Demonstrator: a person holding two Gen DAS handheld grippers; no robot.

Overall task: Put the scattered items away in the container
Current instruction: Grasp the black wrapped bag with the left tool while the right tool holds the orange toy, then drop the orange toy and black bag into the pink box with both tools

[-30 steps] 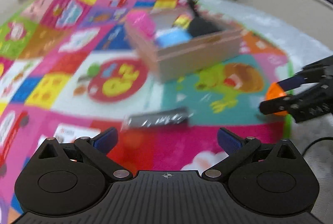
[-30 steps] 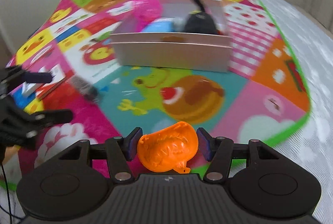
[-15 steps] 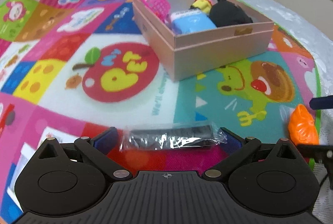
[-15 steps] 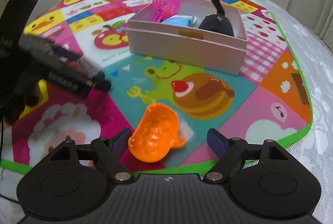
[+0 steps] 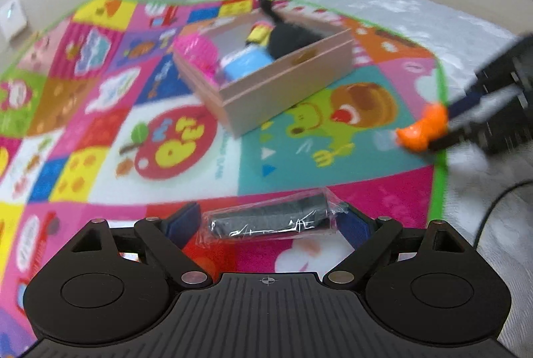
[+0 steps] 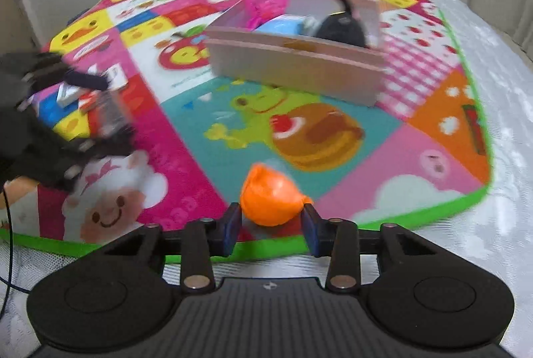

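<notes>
A black item in clear plastic wrap [image 5: 269,218] lies crosswise between the fingers of my left gripper [image 5: 266,221]. Its jaws are closing and both wrap ends touch the blue pads. My right gripper [image 6: 270,224] is closing on an orange toy shell [image 6: 271,201], which fills the gap between its pads. The left wrist view shows that shell [image 5: 423,128] in the right gripper [image 5: 439,128] at the mat's right edge. The pink cardboard box [image 5: 289,85] stands mid-mat and holds a pink net, a blue item and a black plush. From the right wrist view the box [image 6: 293,68] is ahead and the left gripper [image 6: 100,111] is a blur at left.
Everything rests on a colourful play mat [image 6: 333,138] spread over a white lace cover [image 6: 499,111]. Small white cards [image 6: 70,91] lie on the mat by the left gripper. A dark cable [image 5: 493,211] runs over the cover at right. A wall socket [image 5: 13,18] is at far left.
The left gripper moved up to the wrapped item, took it between its fingers and narrowed on it. The right jaws widened around the orange shell, then closed onto it. Both views have shifted.
</notes>
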